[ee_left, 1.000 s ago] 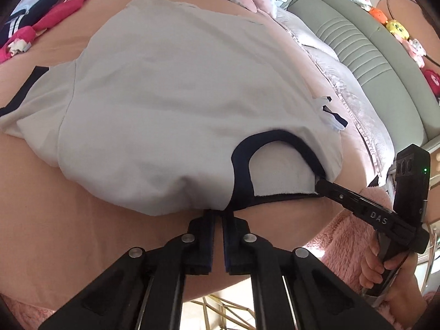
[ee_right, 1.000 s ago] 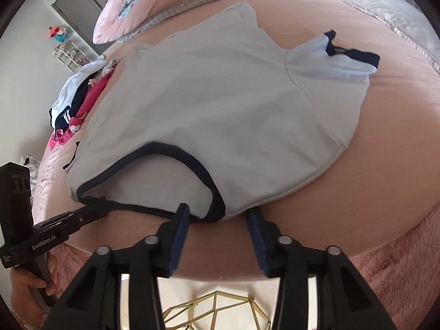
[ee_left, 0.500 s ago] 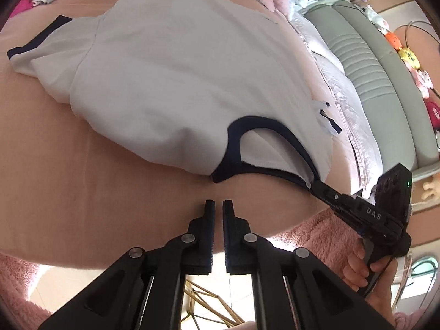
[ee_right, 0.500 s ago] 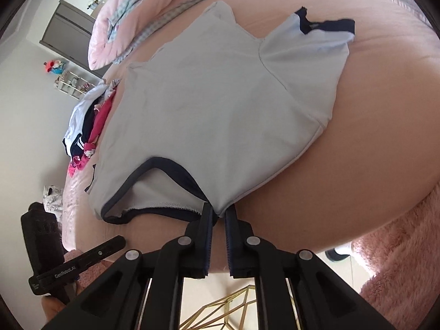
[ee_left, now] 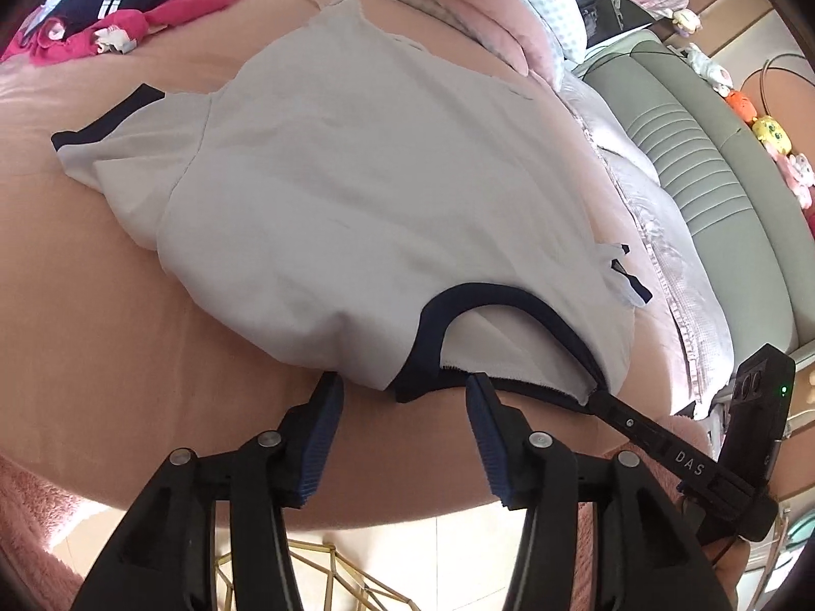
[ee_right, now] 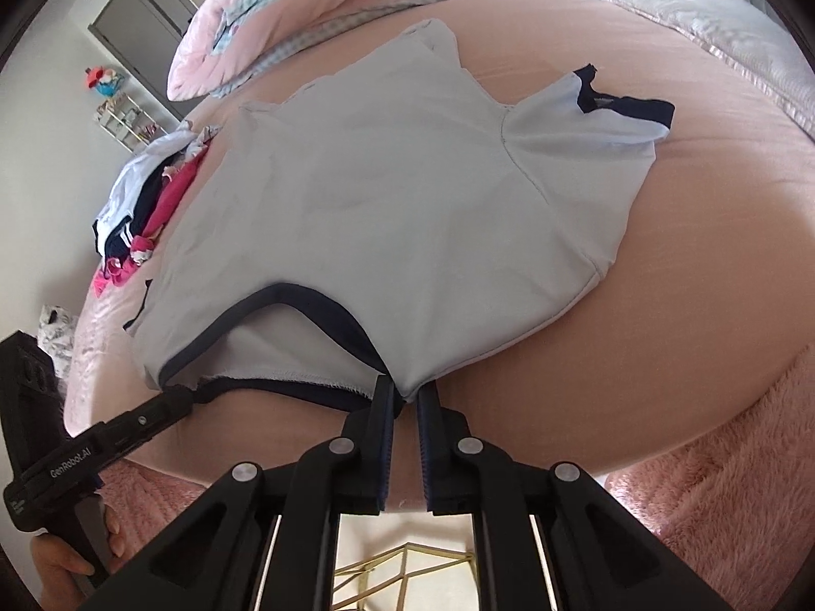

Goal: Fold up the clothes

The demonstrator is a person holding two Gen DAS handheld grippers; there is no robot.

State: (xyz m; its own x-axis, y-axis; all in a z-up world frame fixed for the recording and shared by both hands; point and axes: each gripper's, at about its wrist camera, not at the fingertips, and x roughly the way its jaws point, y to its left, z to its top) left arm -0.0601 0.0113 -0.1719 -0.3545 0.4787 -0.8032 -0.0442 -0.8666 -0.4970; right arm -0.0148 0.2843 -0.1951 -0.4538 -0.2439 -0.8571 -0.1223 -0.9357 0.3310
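Observation:
A pale blue T-shirt (ee_left: 356,193) with navy collar and sleeve trim lies flat on the pink bed, also in the right wrist view (ee_right: 387,203). Its navy collar (ee_left: 489,300) faces me at the near edge. My left gripper (ee_left: 402,397) is open, its jaws either side of the shirt's left shoulder by the collar, holding nothing. My right gripper (ee_right: 405,399) is shut on the shirt's right shoulder edge beside the collar (ee_right: 305,300). It also shows in the left wrist view (ee_left: 598,397), pinching the cloth.
A pile of red, navy and white clothes (ee_left: 112,15) lies at the far left of the bed. Pink pillows and a quilt (ee_right: 316,15) lie beyond the shirt. A grey-green headboard (ee_left: 713,163) runs along the right. A gold wire frame (ee_right: 402,570) stands on the floor below.
My left gripper was shut, drew back off the shirt, and now stands open at the left shoulder. My right gripper went from open to shut on the right shoulder.

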